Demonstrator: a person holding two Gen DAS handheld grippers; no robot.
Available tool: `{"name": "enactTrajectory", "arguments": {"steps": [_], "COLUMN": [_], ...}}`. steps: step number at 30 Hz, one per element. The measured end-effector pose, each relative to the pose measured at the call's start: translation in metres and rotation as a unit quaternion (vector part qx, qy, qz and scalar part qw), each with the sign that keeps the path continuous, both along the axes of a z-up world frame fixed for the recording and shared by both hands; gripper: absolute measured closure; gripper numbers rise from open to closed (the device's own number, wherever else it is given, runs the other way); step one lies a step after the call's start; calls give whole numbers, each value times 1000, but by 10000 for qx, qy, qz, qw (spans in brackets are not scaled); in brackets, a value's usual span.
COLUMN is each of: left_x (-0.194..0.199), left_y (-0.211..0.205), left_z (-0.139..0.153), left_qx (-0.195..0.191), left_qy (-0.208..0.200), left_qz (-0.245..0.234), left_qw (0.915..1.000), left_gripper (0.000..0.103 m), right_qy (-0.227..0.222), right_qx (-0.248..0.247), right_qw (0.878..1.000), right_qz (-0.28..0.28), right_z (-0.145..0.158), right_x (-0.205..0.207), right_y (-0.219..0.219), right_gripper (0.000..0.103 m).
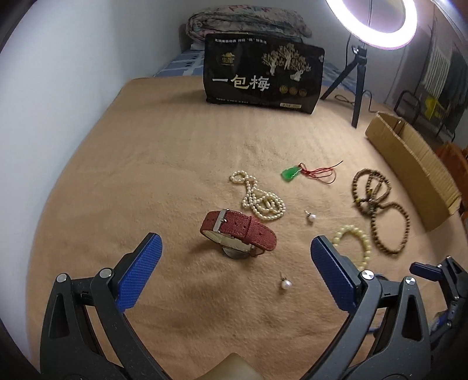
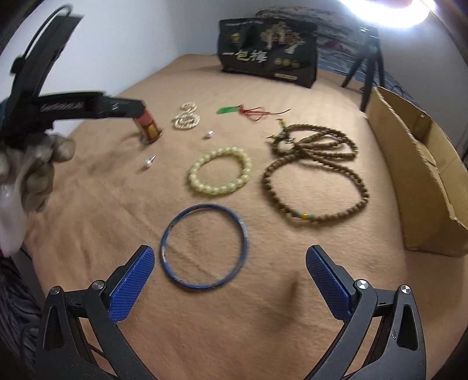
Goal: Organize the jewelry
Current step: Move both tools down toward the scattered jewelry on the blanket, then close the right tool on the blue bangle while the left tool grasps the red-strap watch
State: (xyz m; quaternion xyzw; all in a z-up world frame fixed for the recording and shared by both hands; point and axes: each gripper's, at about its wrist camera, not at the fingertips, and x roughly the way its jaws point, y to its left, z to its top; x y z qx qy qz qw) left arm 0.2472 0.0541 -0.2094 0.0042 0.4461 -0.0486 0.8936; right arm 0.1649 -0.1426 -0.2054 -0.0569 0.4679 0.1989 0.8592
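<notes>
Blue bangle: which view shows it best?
The right wrist view: the blue bangle lies whole and flat on the tan blanket, just ahead of the open right gripper. The left wrist view does not show it.

Watch (image 1: 238,233) face hidden beneath its strap, ring light (image 1: 373,22) cropped at top, brown beads (image 1: 380,210) blurred — possibly wooden
</notes>
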Motion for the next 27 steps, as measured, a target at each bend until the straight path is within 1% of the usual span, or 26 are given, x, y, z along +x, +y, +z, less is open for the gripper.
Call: {"name": "enactTrajectory", "arguments": {"steps": [2,4,6,13,17,22,23,25,27], "left_x": [4,9,15,28,31,31,30,29,29], "left_y": [-3,-5,-4,2,5,-2,-3,-5,-4], "left_z": [-4,-8,-12,-28,-31,-29,-28,-28,-29], "left_qx": [28,203,261,314,219,271,279,346,363], "left_qy": [-1,-23,-16,63,126,106,83,78,103], "left_qz": [-47,-62,-68,33,57,-55,-84,-124,-150], "left_qw": [10000,9998,9996,9995,9997,9996,9995,9993,9992], "left_gripper": [0,0,0,0,0,0,1,9,14], "right_qy": [-9,-28,-6,117,102,52,46,51,70], "right_qx": [-62,-98,-80,-11,-115,-306,-332,-329,-276], "right_qw": [10000,9999,9999,9999,9998,9992,9991,9991,9993], "right_qz": [61,98,107,80,135,252,263,265,250], "right_z": [-2,-4,-5,-9,-12,-14,-15,-15,-14], "right_x": [-1,-1,0,6,6,5,5,5,5], "right_y": [5,8,9,10,15,25,26,26,24], "right_gripper": [0,0,0,0,0,0,0,0,0]}}
